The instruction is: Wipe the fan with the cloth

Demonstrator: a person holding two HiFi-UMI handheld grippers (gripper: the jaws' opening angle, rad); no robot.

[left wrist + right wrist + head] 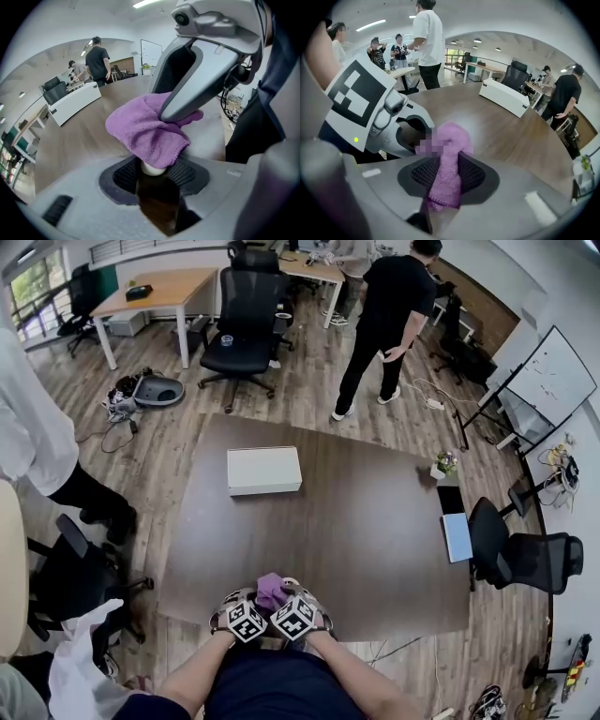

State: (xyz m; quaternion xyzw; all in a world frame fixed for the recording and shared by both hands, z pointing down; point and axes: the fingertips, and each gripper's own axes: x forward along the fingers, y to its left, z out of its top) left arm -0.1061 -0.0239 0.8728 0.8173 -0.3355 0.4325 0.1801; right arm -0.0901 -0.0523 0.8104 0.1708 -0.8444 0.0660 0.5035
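Nearest, at the edge of the table (375,549) on the person's side of the white box (263,470) and well apart from it, the two grippers meet tip to tip. The left gripper (254,606) has its jaws part-way closed and clamped on a small white rounded thing, which I take to be the fan (151,168). Only its rounded end shows, because the purple cloth (140,129) is draped over the rest. The right gripper (444,174) has its jaws drawn in on a bunched fold of that cloth, pads pressing it from both sides, and it bears down on the covered fan. So fan and cloth both sit between the grippers, on the near side of the box.

The cloth looks soft, light and limp, so a thick fold is a safer hold than a thin edge, which could slide out. The fan seems small, light and made of smooth hard plastic, so it is likely to slip or twist under rubbing. It is best held firmly low on its body, leaving the upper part free. Any blades or grille are hidden, and I would expect them to need only gentle pressure
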